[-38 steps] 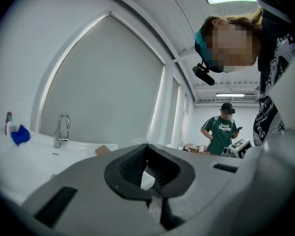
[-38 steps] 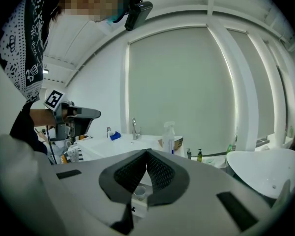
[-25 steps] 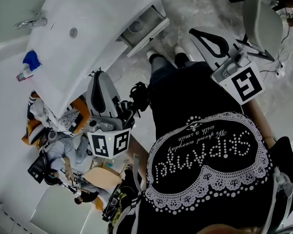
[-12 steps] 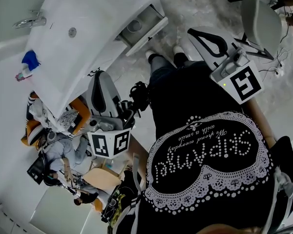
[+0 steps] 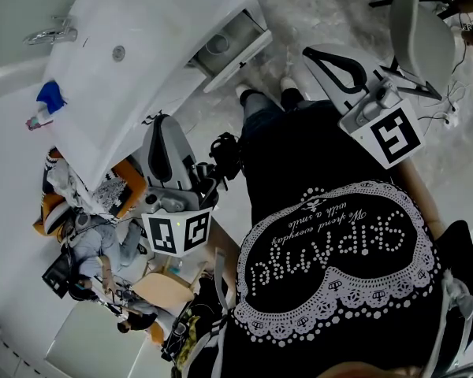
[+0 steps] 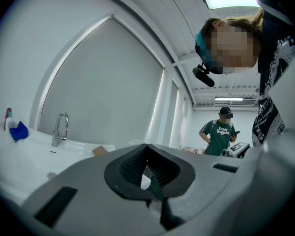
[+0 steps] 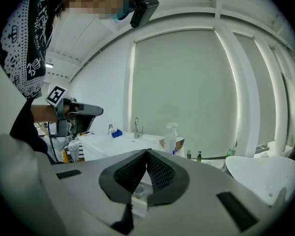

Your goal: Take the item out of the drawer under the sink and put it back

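- We hold the left gripper (image 6: pixel 147 147) with its jaws closed together and empty, near the sink counter (image 5: pixel 142 46).
- Our right gripper (image 7: pixel 147 152) has its jaws closed too, gripping nothing.
- The cup (image 5: pixel 218 44) sits in the open drawer (image 5: pixel 244 57) under the sink, apart from both grippers.

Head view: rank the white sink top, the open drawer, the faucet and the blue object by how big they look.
1. white sink top, by far the largest
2. open drawer
3. faucet and blue object: both small and about alike, so not ranked against each other
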The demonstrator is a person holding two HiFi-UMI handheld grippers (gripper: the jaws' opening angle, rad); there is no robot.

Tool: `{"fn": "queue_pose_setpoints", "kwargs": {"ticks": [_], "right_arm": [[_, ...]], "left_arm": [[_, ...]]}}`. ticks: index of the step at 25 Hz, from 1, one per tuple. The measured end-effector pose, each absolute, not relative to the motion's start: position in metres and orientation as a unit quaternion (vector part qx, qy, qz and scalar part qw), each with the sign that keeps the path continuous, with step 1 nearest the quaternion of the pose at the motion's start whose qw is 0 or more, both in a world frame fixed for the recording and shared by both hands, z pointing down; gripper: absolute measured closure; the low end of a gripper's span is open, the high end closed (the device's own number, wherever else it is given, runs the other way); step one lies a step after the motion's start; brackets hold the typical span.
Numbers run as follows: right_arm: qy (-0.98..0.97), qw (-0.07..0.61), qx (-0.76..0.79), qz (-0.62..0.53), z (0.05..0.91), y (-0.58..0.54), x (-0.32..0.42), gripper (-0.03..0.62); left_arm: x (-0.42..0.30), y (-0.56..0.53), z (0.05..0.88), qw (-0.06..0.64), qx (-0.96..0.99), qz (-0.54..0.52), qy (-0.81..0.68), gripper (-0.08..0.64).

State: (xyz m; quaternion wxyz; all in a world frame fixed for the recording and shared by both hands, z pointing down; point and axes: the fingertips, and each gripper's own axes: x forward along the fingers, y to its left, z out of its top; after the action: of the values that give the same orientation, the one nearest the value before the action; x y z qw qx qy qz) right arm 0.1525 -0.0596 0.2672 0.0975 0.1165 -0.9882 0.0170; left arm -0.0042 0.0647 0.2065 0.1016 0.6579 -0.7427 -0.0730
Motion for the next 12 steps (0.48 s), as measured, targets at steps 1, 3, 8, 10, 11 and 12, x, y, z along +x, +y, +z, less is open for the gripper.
{"fn": "queue_pose_setpoints", "kwargs": {"ticks": [1, 3, 8, 10, 11, 12], "right_arm": [[-0.988, 0.098, 0.117, 0.017, 0.2672, -0.0594, 0.1528, 0.574], [-0.988, 0.099, 0.117, 0.016, 0.2668, -0.0596, 0.1529, 0.574], [-0.987, 0.102, 0.121, 0.018, 0.2671, -0.0606, 0.1555, 0.574], [-0.987, 0.102, 0.121, 0.018, 0.2678, -0.0605, 0.1566, 0.574], [-0.987, 0.101, 0.122, 0.018, 0.268, -0.0605, 0.157, 0.574], [-0.987, 0.101, 0.122, 0.019, 0.2683, -0.0605, 0.1573, 0.574]], "left_arm": [[-0.0039, 0.0648, 0.2063, 0.101, 0.658, -0.073, -0.742, 0.555], [-0.004, 0.0641, 0.206, 0.101, 0.659, -0.074, -0.741, 0.555], [-0.0026, 0.0603, 0.2056, 0.103, 0.664, -0.073, -0.737, 0.555], [-0.0015, 0.0598, 0.2062, 0.103, 0.665, -0.073, -0.736, 0.555], [-0.0011, 0.0596, 0.2069, 0.104, 0.665, -0.073, -0.736, 0.555], [-0.0008, 0.0594, 0.2077, 0.104, 0.665, -0.073, -0.736, 0.555]]}}
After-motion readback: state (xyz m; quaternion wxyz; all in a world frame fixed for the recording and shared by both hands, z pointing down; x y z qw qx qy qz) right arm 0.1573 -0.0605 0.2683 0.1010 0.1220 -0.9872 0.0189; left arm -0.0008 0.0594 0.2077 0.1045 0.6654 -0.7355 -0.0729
